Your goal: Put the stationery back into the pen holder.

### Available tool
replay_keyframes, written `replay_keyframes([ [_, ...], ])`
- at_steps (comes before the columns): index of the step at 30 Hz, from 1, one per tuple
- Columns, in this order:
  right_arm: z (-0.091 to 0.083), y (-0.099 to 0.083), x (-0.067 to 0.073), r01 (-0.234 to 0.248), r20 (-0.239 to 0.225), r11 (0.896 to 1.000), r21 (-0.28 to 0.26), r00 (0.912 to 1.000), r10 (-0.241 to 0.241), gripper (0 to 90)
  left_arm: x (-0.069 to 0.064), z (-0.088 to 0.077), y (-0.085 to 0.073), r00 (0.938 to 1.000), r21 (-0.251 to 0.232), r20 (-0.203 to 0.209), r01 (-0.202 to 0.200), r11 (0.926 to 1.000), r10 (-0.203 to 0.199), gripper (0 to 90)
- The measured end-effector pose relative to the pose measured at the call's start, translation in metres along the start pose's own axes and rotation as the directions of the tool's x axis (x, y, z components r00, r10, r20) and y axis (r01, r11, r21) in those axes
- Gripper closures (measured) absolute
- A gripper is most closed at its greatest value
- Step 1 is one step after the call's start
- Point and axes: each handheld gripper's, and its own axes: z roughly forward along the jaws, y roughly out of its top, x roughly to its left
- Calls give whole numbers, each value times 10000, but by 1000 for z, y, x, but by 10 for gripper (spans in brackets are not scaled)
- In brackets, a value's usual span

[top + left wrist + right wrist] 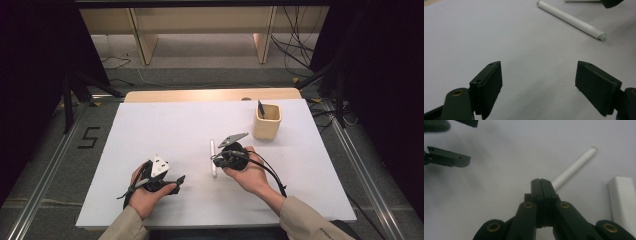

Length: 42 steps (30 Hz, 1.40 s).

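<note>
At the centre of the high view, just left of the right hand-held gripper [216, 161], a white pen [213, 157] lies flat on the white bench [150, 125], its long axis running almost straight up and down the frame. In the right gripper view the pen [574, 167] slants from the jaw tips at centre toward the upper right, where its greenish end points; the near end is hidden behind the jaws, so contact cannot be confirmed. The right hand-held gripper [540, 181] has its 2 jaws pressed together with nothing visible between them. The left hand-held gripper [172, 181] sits at the lower left of the high view, well apart from the pen; in the left gripper view its 2 jaws stand spread wide over bare bench, and the pen [571, 20] crosses the upper right of that frame. A wooden cup [267, 122] holding 1 blue pen [261, 108] stands at the upper right of the high view. A white block [622, 200] lies at the right edge of the right gripper view. Risk assessment: with the jaws closed beside the round barrel, any further advance would likely push or roll the pen across the smooth sheet instead of gripping it. The probable cause would be a closure that missed the barrel; reopening before approach appears necessary.
</note>
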Motion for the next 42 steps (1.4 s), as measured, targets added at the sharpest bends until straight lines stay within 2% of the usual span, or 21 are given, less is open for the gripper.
replay_keyframes([
  [7,12,-2,10,363,-146,9990,255,9992,-359,900,0,0,0,10000,-13,12,11,10000,-11,215],
  [14,15,0,7,238,-29,9994,260,9997,-237,892,-1,0,0,10000,32,41,-17,10000,16,216],
  [21,17,13,-7,-518,346,9986,-51,9981,519,864,-1,1,0,10000,23,50,-6,10000,6,216],
  [25,20,22,-15,-795,513,9968,20,9955,793,774,-1,0,0,10000,-4,46,32,10000,-32,216],
  [27,21,26,-17,-679,542,9976,107,9963,672,749,-1,0,0,10000,2,59,3,10000,-3,216],
  [28,21,28,-17,-370,337,9993,97,9988,367,719,-1,0,0,10000,-16,50,11,10000,-11,216],
  [29,21,29,-16,-306,450,9994,150,9985,299,716,-1,0,0,10000,-27,49,21,10000,-21,215],
  [30,20,30,-16,-153,664,9999,60,9977,149,728,-1,0,0,10000,-26,58,26,10000,-25,215],
  [31,19,31,-16,163,655,9999,-52,9977,-159,763,-1,0,0,10000,-42,42,29,10000,-28,215],
  [32,19,31,-16,280,553,9995,132,9981,-286,770,-1,0,0,10000,-21,56,32,10000,-31,215],
  [34,18,31,-16,-228,562,9988,445,9982,202,744,-2,0,0,10000,-22,58,0,10000,0,215],
  [37,18,30,-17,-838,684,9963,197,9943,823,712,-2,0,1,10000,-33,76,-17,10000,17,215],
  [39,17,33,-18,-794,481,9968,42,9957,791,730,-2,0,1,10000,-31,82,16,10000,-16,214],
  [42,17,37,-16,-790,409,9966,212,9961,781,731,-1,1,0,10000,-24,86,-6,10000,6,214],
])
